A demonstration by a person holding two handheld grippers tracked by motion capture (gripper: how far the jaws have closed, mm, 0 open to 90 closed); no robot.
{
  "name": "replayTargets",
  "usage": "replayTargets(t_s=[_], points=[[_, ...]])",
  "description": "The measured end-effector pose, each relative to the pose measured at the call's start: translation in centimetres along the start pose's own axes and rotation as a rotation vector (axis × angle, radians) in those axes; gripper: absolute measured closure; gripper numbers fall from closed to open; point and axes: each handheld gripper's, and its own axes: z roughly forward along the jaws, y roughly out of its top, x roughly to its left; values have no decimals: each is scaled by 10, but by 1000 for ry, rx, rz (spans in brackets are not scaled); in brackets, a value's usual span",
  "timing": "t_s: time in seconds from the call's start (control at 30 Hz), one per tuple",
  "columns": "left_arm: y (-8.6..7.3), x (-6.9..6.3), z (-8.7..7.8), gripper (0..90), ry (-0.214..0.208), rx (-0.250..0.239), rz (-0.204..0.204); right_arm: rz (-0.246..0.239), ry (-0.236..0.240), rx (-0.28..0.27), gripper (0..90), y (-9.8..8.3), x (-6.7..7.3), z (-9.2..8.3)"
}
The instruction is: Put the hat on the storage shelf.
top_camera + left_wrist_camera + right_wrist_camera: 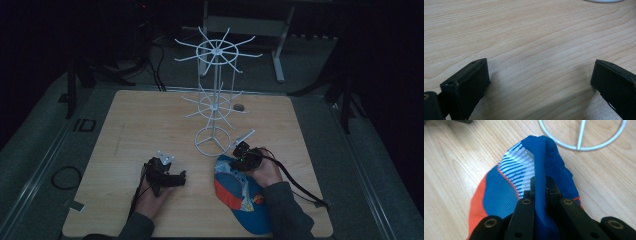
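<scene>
The cap [524, 182], lying on the table [130, 130] beside the base of the white wire rack [212, 141], is pinched at a fabric fold by the right gripper [540, 186], presumably for lifting onto a hook. The left gripper [540, 82] rests spread and empty on the wood.

Both black jaws stand wide apart, just bare wood-grain counter [536, 50] between them, and a white curved rim [604, 1] way out ahead.
</scene>
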Motion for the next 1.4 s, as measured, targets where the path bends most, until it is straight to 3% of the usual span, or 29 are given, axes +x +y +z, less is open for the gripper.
replayTargets(t_s=[0.57,1.4], points=[[0,0,0,24,1,1,1,8,36,-99,859,-10,5,-42],[0,0,0,24,0,0,-2,-62,-15,-257,873,-15,24,-103]])
